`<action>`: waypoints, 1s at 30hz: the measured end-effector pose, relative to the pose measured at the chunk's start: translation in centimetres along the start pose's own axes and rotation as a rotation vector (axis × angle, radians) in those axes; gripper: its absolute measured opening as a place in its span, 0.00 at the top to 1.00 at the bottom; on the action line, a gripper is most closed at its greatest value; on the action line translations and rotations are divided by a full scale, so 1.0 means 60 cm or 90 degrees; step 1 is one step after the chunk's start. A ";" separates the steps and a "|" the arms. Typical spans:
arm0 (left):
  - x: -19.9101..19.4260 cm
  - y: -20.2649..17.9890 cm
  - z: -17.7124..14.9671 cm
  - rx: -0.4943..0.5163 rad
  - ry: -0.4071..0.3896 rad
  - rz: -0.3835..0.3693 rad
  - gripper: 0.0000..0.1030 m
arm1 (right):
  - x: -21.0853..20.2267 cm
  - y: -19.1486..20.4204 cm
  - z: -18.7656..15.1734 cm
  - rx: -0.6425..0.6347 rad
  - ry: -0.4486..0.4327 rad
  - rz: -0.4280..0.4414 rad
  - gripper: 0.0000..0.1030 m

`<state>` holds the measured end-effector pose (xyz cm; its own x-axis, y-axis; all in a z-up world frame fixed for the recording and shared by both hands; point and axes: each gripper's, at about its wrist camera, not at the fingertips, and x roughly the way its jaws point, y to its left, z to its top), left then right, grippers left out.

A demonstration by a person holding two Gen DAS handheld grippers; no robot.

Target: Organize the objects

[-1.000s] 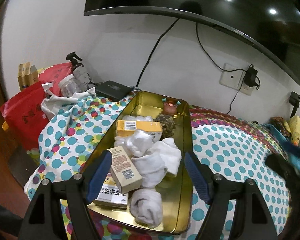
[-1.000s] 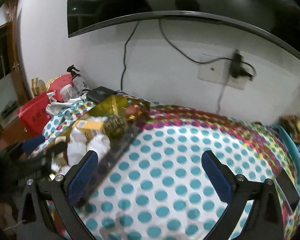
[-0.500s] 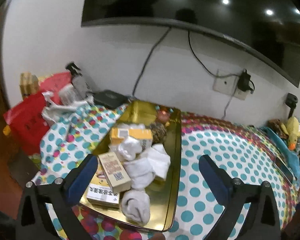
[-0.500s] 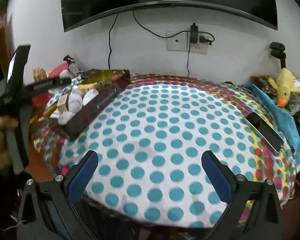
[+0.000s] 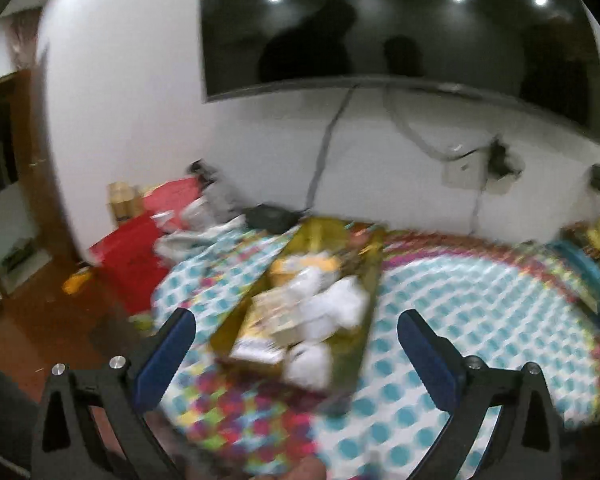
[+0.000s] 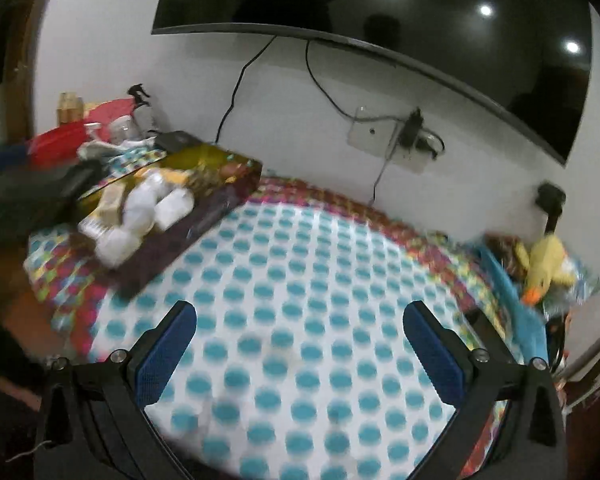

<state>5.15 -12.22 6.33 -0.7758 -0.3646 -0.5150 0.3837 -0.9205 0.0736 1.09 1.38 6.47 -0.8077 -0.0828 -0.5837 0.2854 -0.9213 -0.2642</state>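
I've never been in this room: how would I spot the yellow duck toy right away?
Start at the big dark TV on the wall, then drop to the round table with the polka-dot cloth. The yellow duck toy lies at the table's right edge, far from the gold tray; it is the only plush thing there, with an orange beak.

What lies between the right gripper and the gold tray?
Only bare dotted tablecloth between the right gripper and the gold tray, seen in the right wrist view.

From my left wrist camera I look down over the table's near-left edge toward the wall, close to the gold tray (image 5: 370, 300), while my right one faces the dotted tablecloth (image 6: 300, 300) farther right, both sharing tray and television (image 6: 380, 8).
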 end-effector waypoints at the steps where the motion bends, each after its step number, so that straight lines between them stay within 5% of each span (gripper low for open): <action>1: 0.008 0.009 -0.004 -0.004 0.018 0.008 0.00 | 0.015 0.007 0.014 0.000 0.006 -0.002 0.00; 6: 0.021 0.048 -0.005 -0.017 0.041 0.041 0.00 | 0.084 0.067 0.062 -0.004 0.056 0.032 0.01; 18: 0.025 0.037 -0.002 -0.001 0.041 0.043 0.00 | 0.069 0.051 0.074 0.049 0.030 0.037 0.00; 30: 0.008 0.033 -0.001 -0.006 0.018 0.046 0.00 | 0.060 0.058 0.073 0.017 0.010 0.017 0.00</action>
<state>5.57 -14.17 6.20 -0.7319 -0.4259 -0.5319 0.4430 -0.8905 0.1034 -3.07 -3.76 6.82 -0.7914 -0.1015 -0.6029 0.2930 -0.9285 -0.2282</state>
